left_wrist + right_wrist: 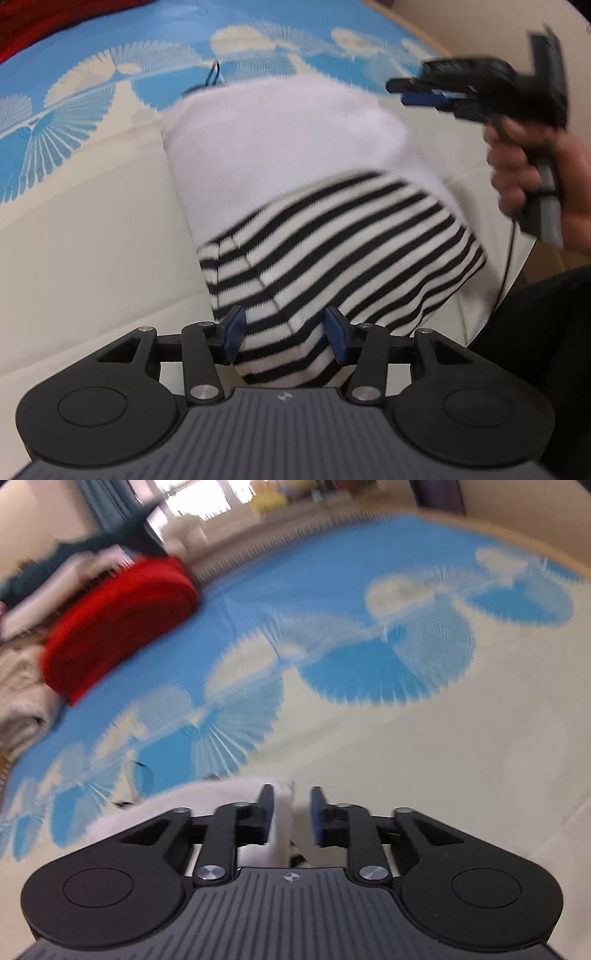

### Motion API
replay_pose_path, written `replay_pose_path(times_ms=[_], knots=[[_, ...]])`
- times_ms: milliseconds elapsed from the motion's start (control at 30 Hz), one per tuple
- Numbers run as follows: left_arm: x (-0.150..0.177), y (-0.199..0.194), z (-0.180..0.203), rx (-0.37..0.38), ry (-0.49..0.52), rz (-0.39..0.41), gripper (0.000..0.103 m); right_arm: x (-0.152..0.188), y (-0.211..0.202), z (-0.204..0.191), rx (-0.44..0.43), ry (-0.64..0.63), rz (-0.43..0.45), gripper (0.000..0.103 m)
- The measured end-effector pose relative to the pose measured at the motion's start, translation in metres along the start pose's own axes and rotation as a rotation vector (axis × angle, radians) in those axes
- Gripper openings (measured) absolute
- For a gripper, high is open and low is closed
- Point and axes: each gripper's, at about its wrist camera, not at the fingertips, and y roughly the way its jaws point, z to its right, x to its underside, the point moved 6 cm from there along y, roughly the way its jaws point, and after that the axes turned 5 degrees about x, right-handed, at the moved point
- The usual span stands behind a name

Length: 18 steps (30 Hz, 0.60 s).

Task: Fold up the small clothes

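While the bedspread [92, 206], cream with blue fan motifs, covers the whole work surface, the garment [295, 177] lies on its cream part, white at the far half and black-and-white striped at the near half. A red folded cloth [118, 624] sits on the blue part of the bedspread, well apart from the garment. The right tongs [291, 812] have their jaws apart, with a strip of the garment's white fabric standing between them. The left tongs [284, 332] also have their jaws apart, straddling the garment's striped near end; contact with the pads [234, 332] cannot be told.
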Motion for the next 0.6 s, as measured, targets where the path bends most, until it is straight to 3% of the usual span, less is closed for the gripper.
replay_pose_path(times_ms=[100, 167, 233, 300, 333, 400, 500, 600], knots=[[-0.003, -0.007, -0.001, 0.006, -0.013, 0.029, 0.052, 0.009, -0.023, -0.008, -0.132, -0.058, -0.018, 0.031], [-0.004, -0.009, -0.001, -0.006, -0.02, 0.036, 0.052, 0.028, -0.024, -0.014, -0.194, -0.124, -0.13, 0.034], [-0.005, -0.01, -0.001, -0.011, -0.029, 0.043, 0.052, 0.049, -0.014, -0.01, -0.166, -0.176, -0.255, 0.035], [-0.008, -0.009, -0.001, -0.013, -0.041, 0.051, 0.052, 0.059, -0.009, -0.002, -0.103, -0.195, -0.29, 0.037], [-0.008, -0.009, -0.001, -0.013, -0.045, 0.054, 0.052, 0.06, -0.01, 0.0, -0.113, -0.179, -0.291, 0.037], [-0.009, -0.009, 0.0, -0.011, -0.049, 0.061, 0.052, 0.055, -0.016, 0.001, -0.151, -0.152, -0.27, 0.003], [-0.01, -0.01, 0.002, 0.005, -0.045, 0.069, 0.052, 0.041, -0.035, 0.005, -0.223, -0.075, -0.202, 0.002], [-0.01, -0.006, 0.006, 0.047, -0.038, 0.073, 0.052, 0.039, -0.033, 0.026, -0.141, -0.022, -0.23, 0.002]])
